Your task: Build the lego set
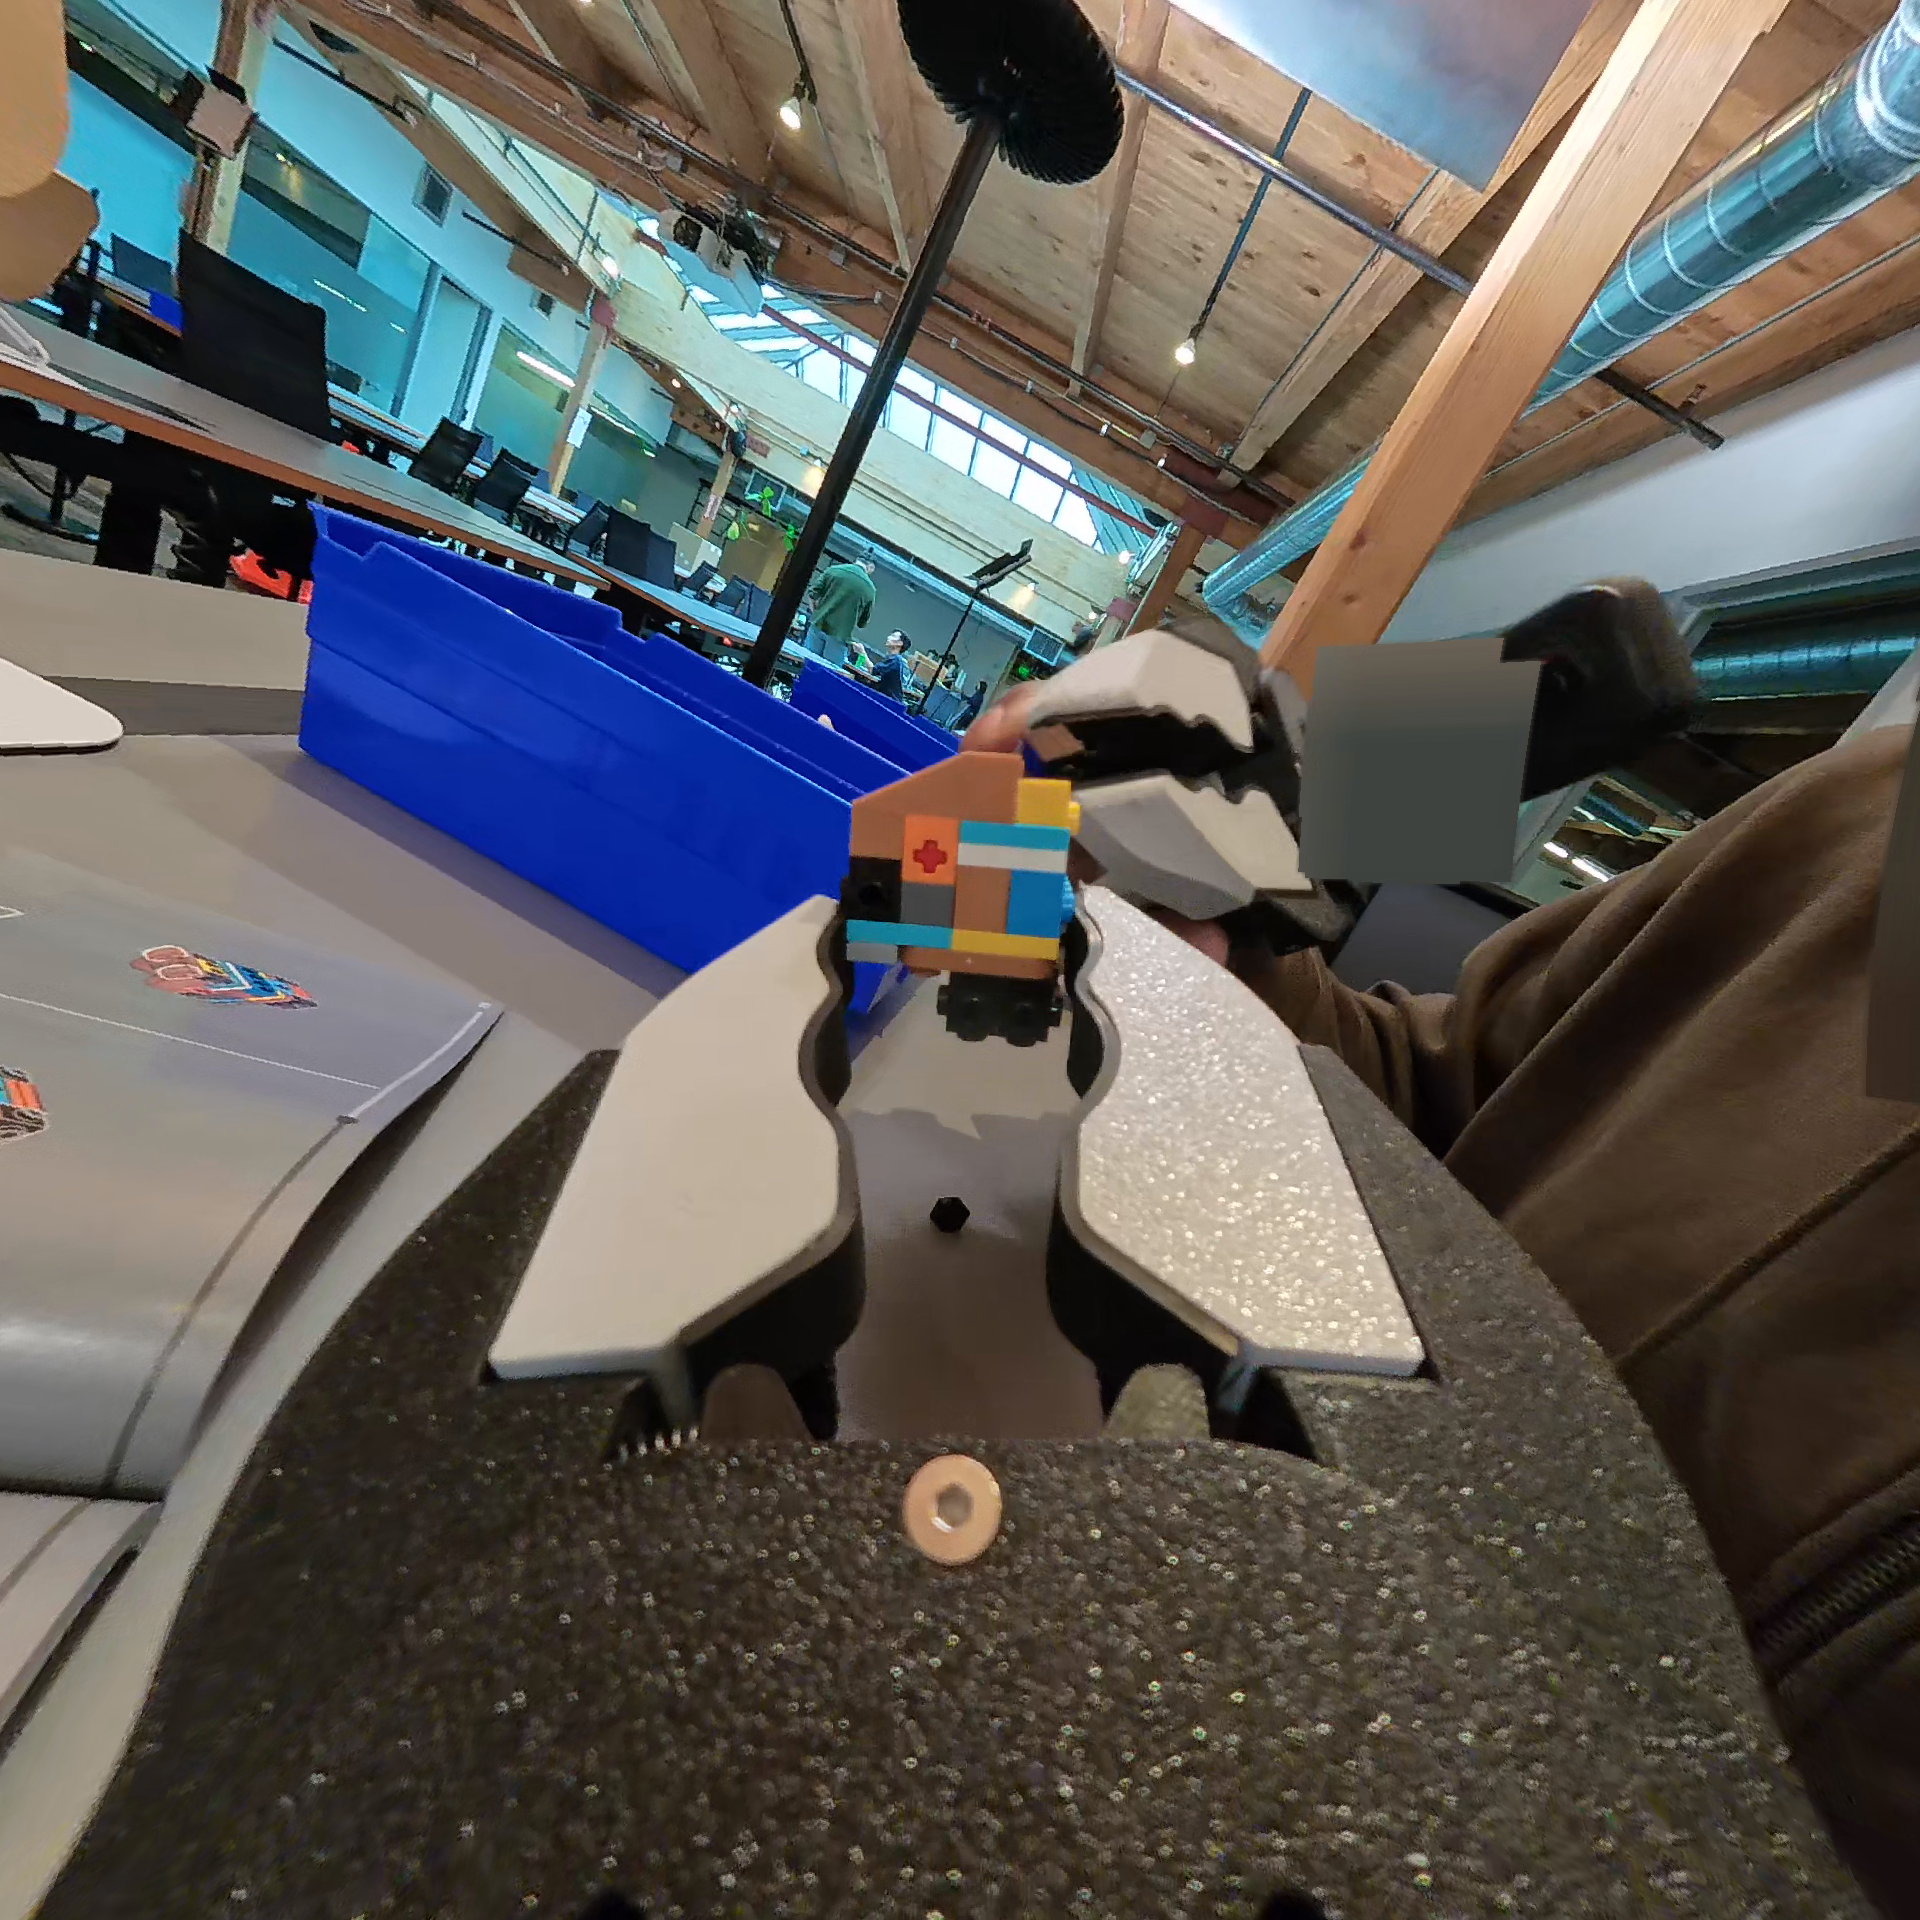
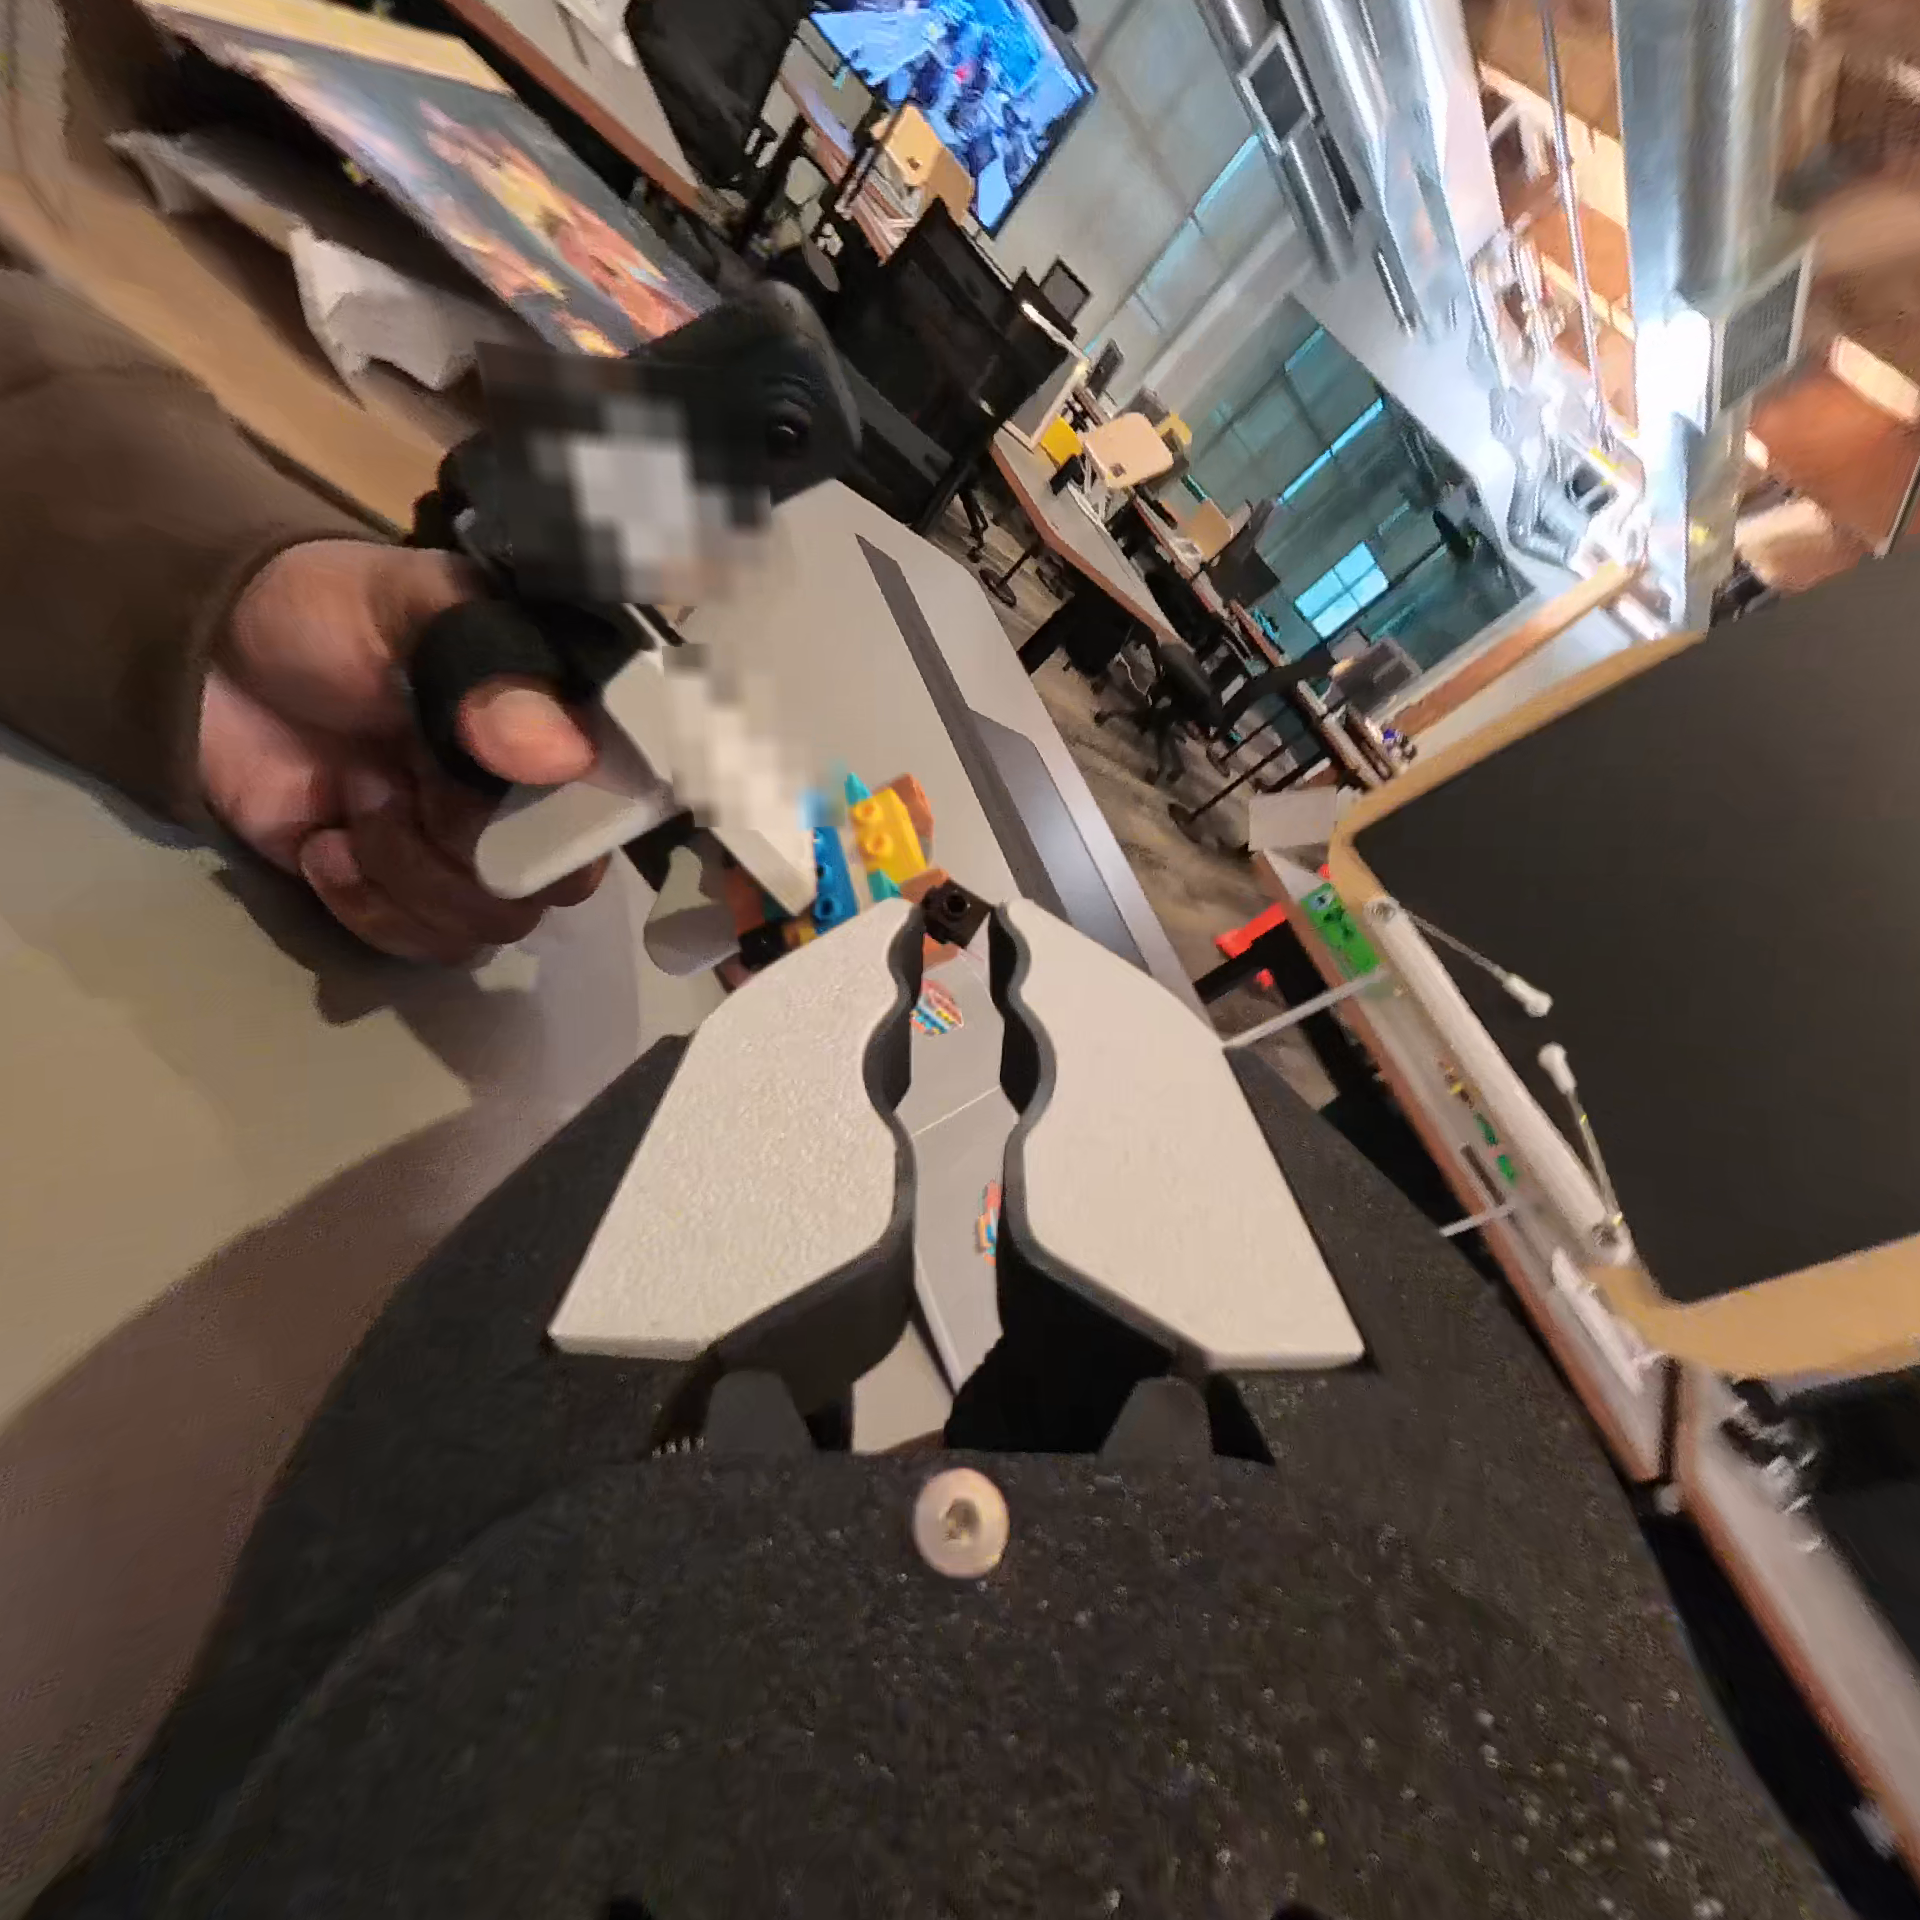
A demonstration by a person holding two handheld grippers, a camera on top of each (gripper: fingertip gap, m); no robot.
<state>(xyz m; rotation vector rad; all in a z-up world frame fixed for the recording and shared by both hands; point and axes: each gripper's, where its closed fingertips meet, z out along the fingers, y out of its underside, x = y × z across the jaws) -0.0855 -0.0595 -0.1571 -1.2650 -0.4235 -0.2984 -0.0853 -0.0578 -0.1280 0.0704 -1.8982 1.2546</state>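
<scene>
Left wrist view, left tool (image 1: pixel 956 935) clamping lego model (image 1: pixel 961 873), right tool (image 2: pixel 956 920) pinching black piece (image 2: pixel 954 912).

Each tongs has a speckled black body low in the frame, a silver washer-headed screw at centre, and two pale grey fingers (image 1: pixel 717 1122) with wavy inner edges. A brown sleeve (image 1: pixel 1662 1091) with a zip fills the right of the left wrist view. In the right wrist view, a black strap loops over a finger of the hand (image 2: pixel 353 748) at left.

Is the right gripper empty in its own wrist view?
No: the right gripper pinches a small black piece between its fingertips.
</scene>
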